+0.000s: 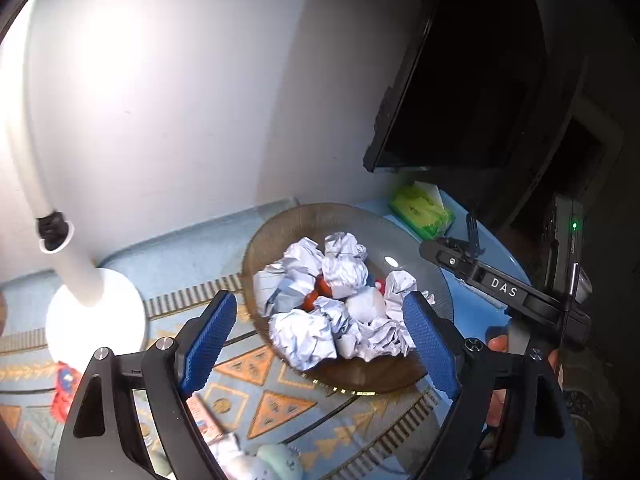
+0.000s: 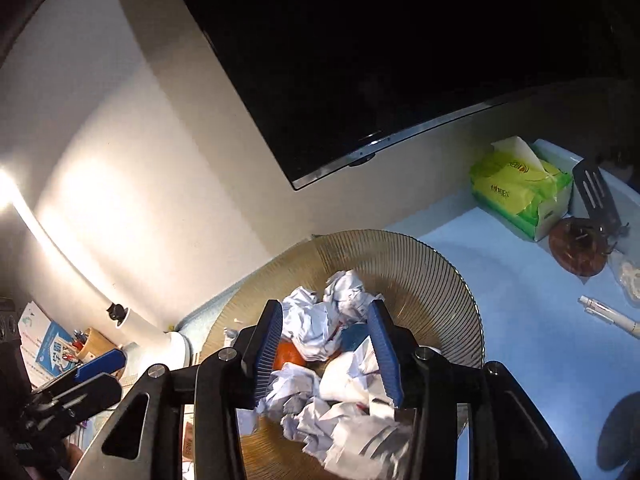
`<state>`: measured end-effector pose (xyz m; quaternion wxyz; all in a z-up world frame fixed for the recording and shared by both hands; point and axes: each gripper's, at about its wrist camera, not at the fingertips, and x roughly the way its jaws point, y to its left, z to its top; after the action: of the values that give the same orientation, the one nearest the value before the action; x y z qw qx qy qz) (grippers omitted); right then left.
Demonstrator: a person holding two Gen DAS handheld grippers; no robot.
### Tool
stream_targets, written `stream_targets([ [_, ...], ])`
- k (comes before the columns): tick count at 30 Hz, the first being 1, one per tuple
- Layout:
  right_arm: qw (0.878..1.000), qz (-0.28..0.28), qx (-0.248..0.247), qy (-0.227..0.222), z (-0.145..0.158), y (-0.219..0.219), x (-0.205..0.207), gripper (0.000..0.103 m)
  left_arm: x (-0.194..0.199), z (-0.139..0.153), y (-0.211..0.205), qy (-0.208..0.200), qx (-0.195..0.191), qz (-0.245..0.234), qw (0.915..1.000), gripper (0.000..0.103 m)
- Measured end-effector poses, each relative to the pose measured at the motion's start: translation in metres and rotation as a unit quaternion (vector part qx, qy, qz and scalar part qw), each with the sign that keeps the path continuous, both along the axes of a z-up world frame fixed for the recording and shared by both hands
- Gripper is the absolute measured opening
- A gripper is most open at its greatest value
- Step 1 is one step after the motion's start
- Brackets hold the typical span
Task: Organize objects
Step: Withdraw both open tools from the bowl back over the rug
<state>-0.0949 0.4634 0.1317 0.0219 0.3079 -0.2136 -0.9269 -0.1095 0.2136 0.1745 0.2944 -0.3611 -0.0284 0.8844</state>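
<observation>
1. My left gripper [image 1: 320,340] is spread wide, pads [image 1: 210,336] bare, nothing between them. It hangs over the near rim of the bowl [image 1: 256,252].
2. My right gripper [image 2: 326,354] is part open. Paper sits in the gap below, but I can't see the pads [image 2: 267,354] pressing on any of it, so I read it as released, not grasping.
3. Bowl: ribbed, amber, see-through, on the table's back edge, close to the wall [image 1: 180,100].
4. Paper balls [image 1: 304,338] are piled inside the bowl, filling most of it. Something orange-red [image 1: 314,298] and something blue [image 2: 354,338] show between the wads; can't tell what they are.
5. The right-wrist view shows the paper [image 2: 308,330] directly under the right jaws, with one wad [image 2: 360,444] blurred at the near rim.
6. Lamp base [image 1: 96,320] stands left of the bowl, near the table's back edge, stem rising up the wall.
7. Tissue pack [image 2: 516,184], green, sits towards the back right corner, beyond the bowl. A dark spatula [image 2: 596,196] and a brown round thing [image 2: 576,252] lie just right of it.
8. Pen [image 2: 612,316] lies near the right edge, apart from the bowl.
9. Red toy [image 1: 64,392] is on the patterned cloth [image 1: 256,364] at front left, below the lamp.
10. A dark screen [image 2: 360,60] hangs on the wall above the bowl.
</observation>
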Motion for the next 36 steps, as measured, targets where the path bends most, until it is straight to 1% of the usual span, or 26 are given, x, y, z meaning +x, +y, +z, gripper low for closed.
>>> stream_targets([
  [1, 1.000, 0.008, -0.003, 0.004, 0.004, -0.004, 0.008, 0.043, 0.011, 0.008, -0.013, 0.009, 0.000, 0.011, 0.9999, 0.084],
  [3, 1.000, 0.025, -0.006, 0.008, 0.013, -0.015, 0.028, 0.050, 0.035, 0.022, -0.041, 0.027, -0.001, 0.035, 0.9990, 0.084],
  [4, 0.999, 0.033, -0.006, 0.011, 0.018, -0.020, 0.038, 0.059, 0.046, 0.029, -0.055, 0.035, -0.004, 0.046, 0.9983, 0.084],
  [5, 0.999, 0.038, -0.006, 0.016, 0.023, -0.026, 0.051, 0.064, 0.058, 0.035, -0.069, 0.044, -0.008, 0.059, 0.9972, 0.084],
  [7, 0.998, 0.058, -0.008, 0.032, 0.031, -0.040, 0.074, 0.065, 0.083, 0.047, -0.096, 0.060, -0.013, 0.082, 0.9948, 0.085],
  [9, 0.996, 0.083, -0.005, 0.040, 0.038, -0.057, 0.095, 0.066, 0.105, 0.056, -0.119, 0.071, -0.020, 0.097, 0.9925, 0.092],
  [10, 0.995, 0.092, 0.001, 0.041, 0.038, -0.066, 0.104, 0.066, 0.117, 0.061, -0.131, 0.080, -0.024, 0.105, 0.9909, 0.100],
  [11, 0.994, 0.101, 0.007, 0.041, 0.036, -0.076, 0.111, 0.068, 0.129, 0.066, -0.144, 0.091, -0.026, 0.116, 0.9887, 0.102],
  [12, 0.993, 0.111, 0.013, 0.039, 0.033, -0.087, 0.118, 0.070, 0.140, 0.069, -0.156, 0.101, -0.028, 0.126, 0.9865, 0.102],
  [14, 0.991, 0.129, 0.024, 0.032, 0.021, -0.109, 0.127, 0.088, 0.159, 0.072, -0.176, 0.116, -0.035, 0.140, 0.9827, 0.102],
  [16, 0.990, 0.138, 0.027, 0.034, 0.005, -0.126, 0.135, 0.088, 0.174, 0.069, -0.197, 0.129, -0.040, 0.171, 0.9760, 0.102],
  [17, 0.989, 0.143, 0.025, 0.034, -0.005, -0.132, 0.136, 0.088, 0.180, 0.063, -0.207, 0.132, -0.041, 0.186, 0.9727, 0.102],
  [19, 0.988, 0.147, 0.024, 0.039, -0.025, -0.145, 0.138, 0.088, 0.185, 0.043, -0.225, 0.127, -0.048, 0.214, 0.9673, 0.102],
  [22, 0.989, 0.142, 0.035, 0.030, -0.055, -0.156, 0.134, 0.088, 0.182, -0.012, -0.244, 0.107, -0.081, 0.267, 0.9544, 0.102],
  [24, 0.988, 0.146, 0.036, 0.020, -0.069, -0.161, 0.131, 0.088, 0.174, -0.055, -0.251, 0.083, -0.109, 0.289, 0.9475, 0.102],
  [26, 0.988, 0.149, 0.038, 0.012, -0.079, -0.164, 0.128, 0.088, 0.168, -0.093, -0.253, 0.061, -0.124, 0.296, 0.9451, 0.102],
  [28, 0.988, 0.142, 0.053, 0.005, -0.088, -0.167, 0.125, 0.088, 0.162, -0.121, -0.256, 0.037, -0.117, 0.299, 0.9462, 0.102],
  [29, 0.988, 0.143, 0.055, -0.003, -0.091, -0.167, 0.123, 0.088, 0.159, -0.131, -0.260, 0.027, -0.105, 0.302, 0.9471, 0.102],
  [30, 0.988, 0.145, 0.052, -0.001, -0.091, -0.167, 0.122, 0.088, 0.156, -0.137, -0.263, 0.013, -0.097, 0.308, 0.9464, 0.102],
  [31, 0.988, 0.146, 0.054, 0.002, -0.091, -0.168, 0.123, 0.089, 0.154, -0.137, -0.266, 0.007, -0.094, 0.309, 0.9464, 0.101],
  [32, 0.987, 0.150, 0.057, -0.001, -0.093, -0.169, 0.122, 0.090, 0.158, -0.133, -0.269, 0.020, -0.080, 0.314, 0.9459, 0.102],
  [33, 0.986, 0.156, 0.058, -0.007, -0.094, -0.171, 0.120, 0.090, 0.162, -0.132, -0.273, 0.030, -0.067, 0.324, 0.9431, 0.102],
  [34, 0.985, 0.160, 0.060, -0.012, -0.096, -0.173, 0.117, 0.090, 0.164, -0.133, -0.276, 0.028, -0.060, 0.332, 0.9410, 0.102],
  [36, 0.985, 0.160, 0.070, -0.015, -0.096, -0.176, 0.116, 0.090, 0.164, -0.136, -0.280, 0.011, -0.044, 0.326, 0.9442, 0.102],
])
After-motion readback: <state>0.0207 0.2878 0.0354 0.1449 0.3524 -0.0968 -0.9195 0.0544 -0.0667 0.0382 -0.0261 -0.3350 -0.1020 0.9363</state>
